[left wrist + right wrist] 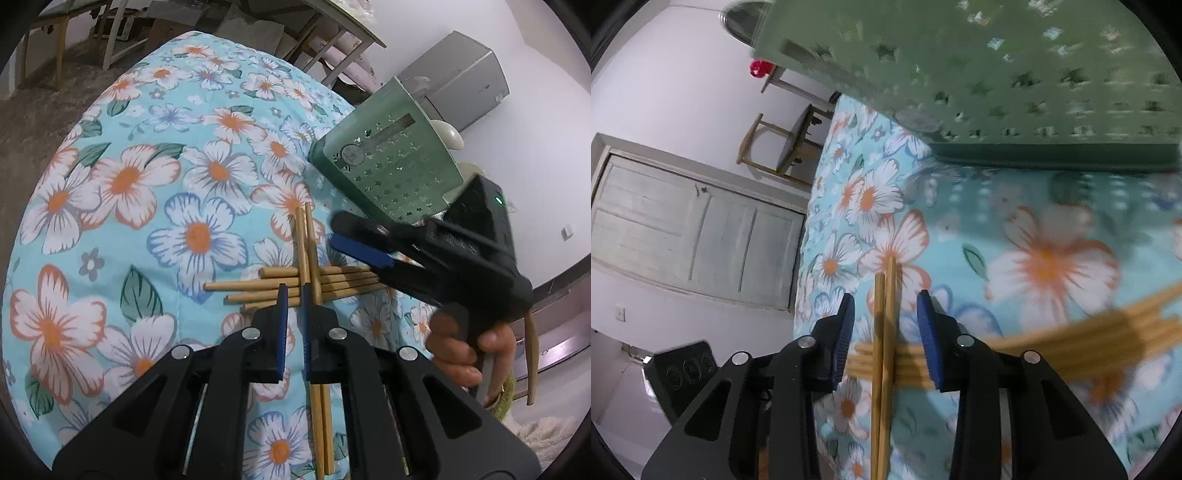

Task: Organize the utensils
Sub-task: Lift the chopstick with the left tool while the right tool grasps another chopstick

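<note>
**Right claw straddling a chopstick pair, holder waiting close behind**

Our right gripper (886, 299) stands partly open astride a pair of chopsticks (884, 332). Its pads are clear of the wood on both sides, so it grips nothing yet. We judge the pair is lined up along the jaws so both sticks can be pinched at once. The pair lies crosswise over the chopstick pile (266, 286) on the floral cloth (147, 129). The green holder (388, 162) stands just beyond the pile, towards the cloth's edge, probably kept close for a short carry. Our left gripper (294, 306) hovers over the pile, all but shut, with nothing visible between its pads. A crossing pair runs beneath its right finger.
</note>
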